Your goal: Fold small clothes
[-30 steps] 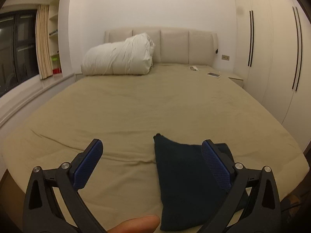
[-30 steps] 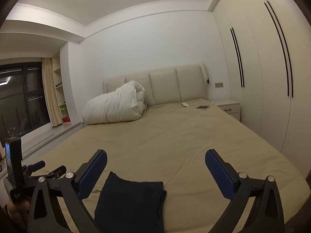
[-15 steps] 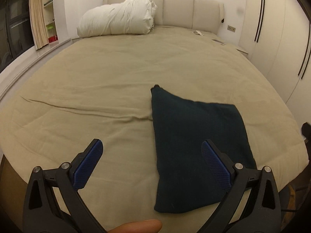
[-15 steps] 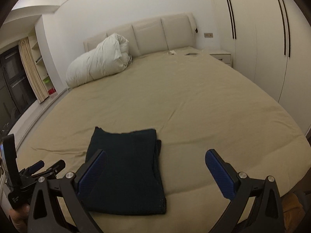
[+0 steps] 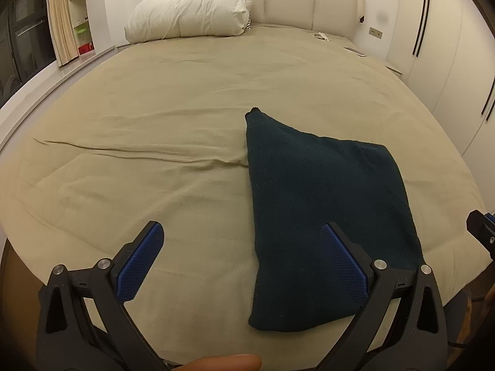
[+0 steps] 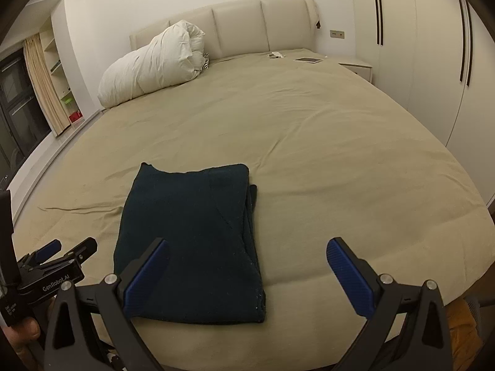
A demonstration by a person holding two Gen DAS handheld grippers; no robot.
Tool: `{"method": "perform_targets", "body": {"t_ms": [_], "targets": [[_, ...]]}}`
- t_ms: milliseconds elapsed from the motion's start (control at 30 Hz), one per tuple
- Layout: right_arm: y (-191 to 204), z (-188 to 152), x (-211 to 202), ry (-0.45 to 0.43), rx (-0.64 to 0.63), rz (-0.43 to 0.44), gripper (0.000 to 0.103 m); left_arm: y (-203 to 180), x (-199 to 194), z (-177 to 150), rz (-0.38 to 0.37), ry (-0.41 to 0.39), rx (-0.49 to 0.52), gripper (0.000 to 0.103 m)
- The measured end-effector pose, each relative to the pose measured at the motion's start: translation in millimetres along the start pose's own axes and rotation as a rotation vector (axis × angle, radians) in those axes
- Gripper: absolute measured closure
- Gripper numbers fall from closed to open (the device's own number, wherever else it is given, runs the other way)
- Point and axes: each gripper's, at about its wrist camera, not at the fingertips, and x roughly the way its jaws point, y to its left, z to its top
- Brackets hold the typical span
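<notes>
dark teal knitted garment (image 6: 188,241), folded flat on beige bedsheet (image 6: 309,142): probably soft, light, floppy. best pinched at layered right edge. left gripper (image 5: 239,262) and right gripper (image 6: 247,273) gaping wide, empty.

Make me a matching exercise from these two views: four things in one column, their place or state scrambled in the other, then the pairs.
1. dark green garment
2. rolled white duvet
3. left gripper
4. tablet

A. open, holding nothing
B. at the headboard, far left of the bed
C. folded, flat near the foot of the bed
D. flat on the bed's far right corner

Pairs: 1-C, 2-B, 3-A, 4-D
</notes>
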Motion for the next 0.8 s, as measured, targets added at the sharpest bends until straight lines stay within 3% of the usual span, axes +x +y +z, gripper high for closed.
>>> {"method": "perform_targets", "body": {"t_ms": [800], "targets": [[6.4,-5.4,5.4,0.022,-0.055,0.01,0.0,-2.0,3.0,-2.3,0.0,0.015,0.008,0.0]]}}
